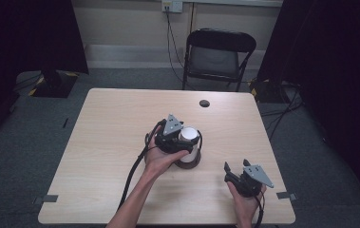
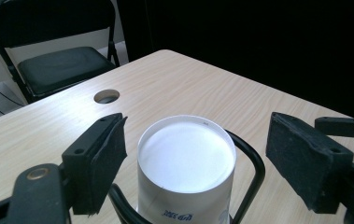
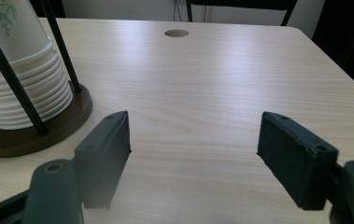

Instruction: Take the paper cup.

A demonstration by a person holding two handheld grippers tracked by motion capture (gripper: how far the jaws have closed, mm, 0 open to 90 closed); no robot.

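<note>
Paper cups (image 3: 18, 79) stacked in holder (image 3: 34, 130)

Dim room, soft shadows, blurred near jaws

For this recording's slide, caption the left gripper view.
Left gripper open astride an upturned paper cup stack in its black wire holder.

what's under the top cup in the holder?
More white cups, nested upside down in a stack, rims showing, on the brown base inside black wire uprights. The base under the stack is covered.
</note>
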